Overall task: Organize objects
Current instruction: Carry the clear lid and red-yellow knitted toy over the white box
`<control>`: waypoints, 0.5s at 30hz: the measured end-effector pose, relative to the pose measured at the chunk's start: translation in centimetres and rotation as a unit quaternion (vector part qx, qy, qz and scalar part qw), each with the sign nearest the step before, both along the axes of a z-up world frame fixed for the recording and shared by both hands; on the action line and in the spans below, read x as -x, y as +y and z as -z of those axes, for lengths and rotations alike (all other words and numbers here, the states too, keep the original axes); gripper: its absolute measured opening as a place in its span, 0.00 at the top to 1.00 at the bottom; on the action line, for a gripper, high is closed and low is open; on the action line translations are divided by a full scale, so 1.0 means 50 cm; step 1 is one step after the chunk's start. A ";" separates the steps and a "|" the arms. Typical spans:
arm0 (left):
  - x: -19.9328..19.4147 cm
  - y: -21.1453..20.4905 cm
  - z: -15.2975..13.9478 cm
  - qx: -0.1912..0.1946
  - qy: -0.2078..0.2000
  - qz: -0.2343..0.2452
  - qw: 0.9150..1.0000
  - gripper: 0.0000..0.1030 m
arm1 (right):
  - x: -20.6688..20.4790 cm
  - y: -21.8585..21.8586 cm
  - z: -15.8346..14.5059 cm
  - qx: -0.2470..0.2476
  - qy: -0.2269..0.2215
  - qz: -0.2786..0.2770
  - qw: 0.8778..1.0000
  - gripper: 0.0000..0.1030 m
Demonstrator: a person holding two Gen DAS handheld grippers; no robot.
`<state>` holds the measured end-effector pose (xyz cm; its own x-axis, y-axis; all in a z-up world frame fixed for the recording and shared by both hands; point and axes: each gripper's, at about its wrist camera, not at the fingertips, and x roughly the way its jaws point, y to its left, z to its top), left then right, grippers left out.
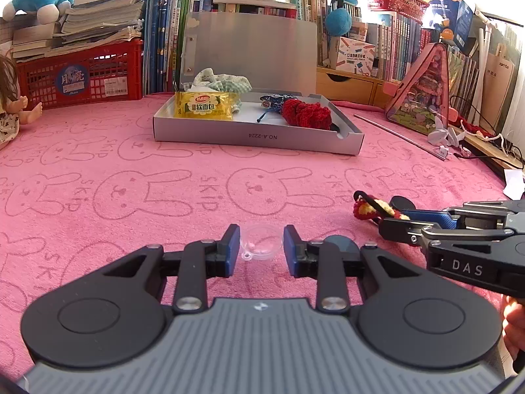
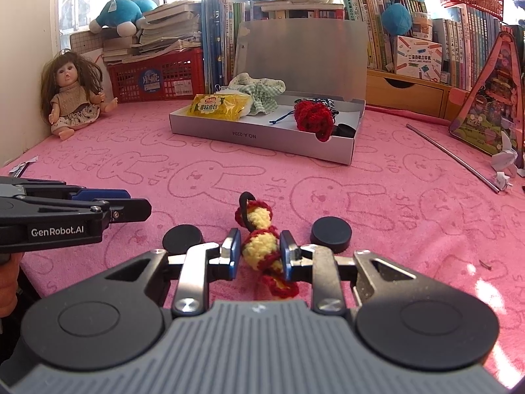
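Note:
My left gripper rests low over the pink towel, its blue pads shut on a small clear plastic dome. My right gripper is shut on a yellow and red crocheted hair tie with a black elastic loop, which lies on the towel. From the left wrist view the right gripper comes in from the right with the hair tie at its tips. An open grey box stands further back, holding a yellow bread packet, a patterned cloth and a red crocheted piece.
Two black discs lie on either side of my right gripper. A doll sits at the back left by a red crate. A metal rod and a pink triangular case are at the right. Books line the back.

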<state>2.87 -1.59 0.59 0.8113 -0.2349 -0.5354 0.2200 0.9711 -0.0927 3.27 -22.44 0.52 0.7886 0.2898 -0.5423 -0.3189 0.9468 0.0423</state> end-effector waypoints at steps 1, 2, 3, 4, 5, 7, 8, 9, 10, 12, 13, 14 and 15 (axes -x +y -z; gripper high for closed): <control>-0.002 0.001 -0.001 0.000 0.001 -0.003 1.000 0.67 | 0.000 0.000 -0.001 -0.001 -0.002 0.002 1.000 0.71; -0.004 0.002 -0.001 0.000 0.003 -0.006 1.000 0.67 | 0.000 -0.001 -0.003 -0.002 -0.003 0.003 1.000 0.71; -0.006 0.003 -0.001 0.000 0.004 -0.009 1.000 0.67 | -0.001 -0.001 -0.004 -0.002 -0.003 0.004 1.000 0.71; -0.009 0.004 -0.002 -0.001 0.004 -0.012 1.000 0.67 | -0.002 -0.001 -0.005 -0.002 -0.004 0.006 1.000 0.71; -0.011 0.005 -0.003 -0.001 0.005 -0.015 1.000 0.67 | -0.003 -0.001 -0.006 -0.002 -0.006 0.009 1.000 0.72; -0.016 0.005 -0.005 -0.005 0.007 -0.016 1.000 0.67 | -0.005 0.000 -0.009 -0.002 -0.006 0.010 1.000 0.72; -0.018 0.004 -0.006 -0.007 0.008 -0.016 1.000 0.67 | -0.005 0.000 -0.010 -0.001 -0.008 0.011 1.000 0.72; -0.021 0.003 -0.007 -0.009 0.009 -0.016 1.000 0.67 | -0.007 0.000 -0.010 -0.001 -0.009 0.012 1.000 0.72; -0.024 0.002 -0.008 -0.012 0.011 -0.016 1.000 0.67 | -0.008 0.001 -0.011 0.000 -0.010 0.012 1.000 0.72; -0.035 -0.004 -0.010 -0.017 0.015 -0.014 1.000 0.67 | -0.012 0.003 -0.013 0.001 -0.012 0.015 1.000 0.72; -0.041 -0.006 -0.012 -0.018 0.016 -0.013 1.000 0.67 | -0.015 0.003 -0.015 0.001 -0.012 0.015 1.000 0.72; -0.049 -0.009 -0.014 -0.020 0.018 -0.013 1.000 0.67 | -0.019 0.004 -0.017 0.000 -0.012 0.018 1.000 0.72; -0.055 -0.012 -0.017 -0.022 0.018 -0.012 1.000 0.67 | -0.022 0.004 -0.019 0.000 -0.013 0.021 1.000 0.72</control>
<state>5.61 -2.17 1.42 0.7964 -0.1907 -0.5739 0.1934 0.9795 -0.0571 4.39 -22.24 1.48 0.8135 0.2564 -0.5220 -0.2800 0.9594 0.0349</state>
